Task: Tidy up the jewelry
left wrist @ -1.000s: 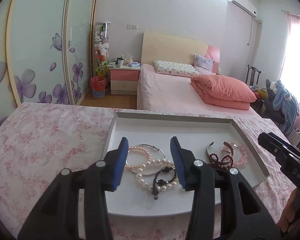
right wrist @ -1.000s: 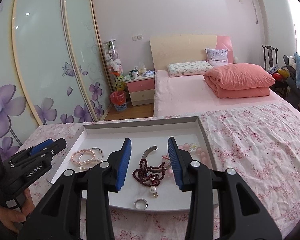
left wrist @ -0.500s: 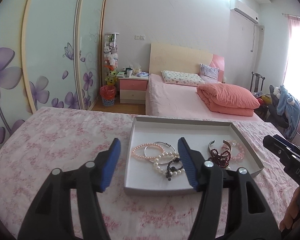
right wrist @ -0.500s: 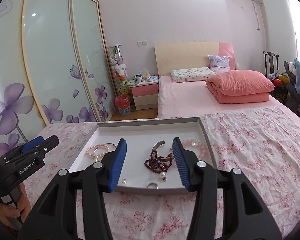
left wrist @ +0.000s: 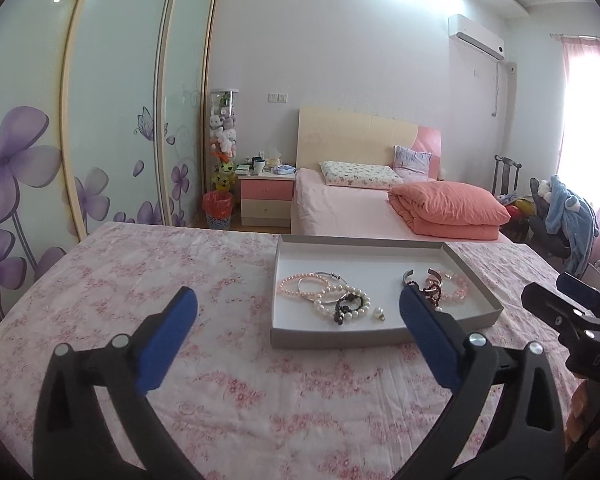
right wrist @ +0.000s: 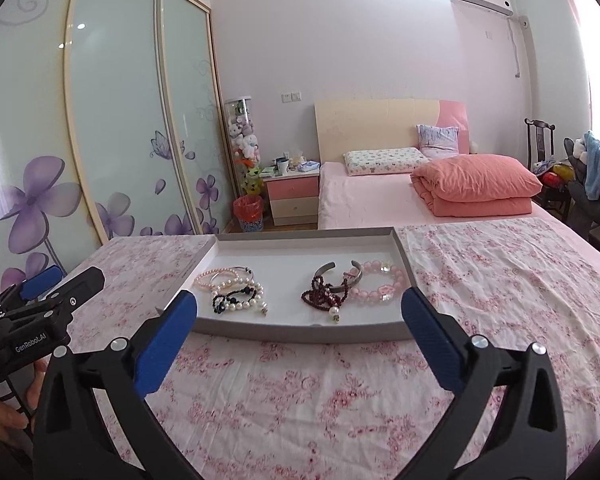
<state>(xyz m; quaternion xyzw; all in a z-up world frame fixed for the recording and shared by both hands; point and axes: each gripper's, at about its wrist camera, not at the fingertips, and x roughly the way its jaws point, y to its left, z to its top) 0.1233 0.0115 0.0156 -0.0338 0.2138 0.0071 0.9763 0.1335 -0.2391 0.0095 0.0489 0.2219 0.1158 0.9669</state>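
A shallow grey tray lies on the floral cloth and holds jewelry. Its left part holds pearl bracelets, a pink bead bracelet and a silver bangle. Its right part holds a dark red bead string, a metal cuff and a pale pink bead bracelet. My left gripper is open and empty, held back from the tray's near left corner. My right gripper is open and empty, in front of the tray's near edge.
The table wears a pink floral cloth. Behind it stand a pink bed, a nightstand and a red bin. Sliding wardrobe doors line the left wall.
Both grippers have pulled back from over the tray toward me and opened wider. The jewelry lies in the tray as before.
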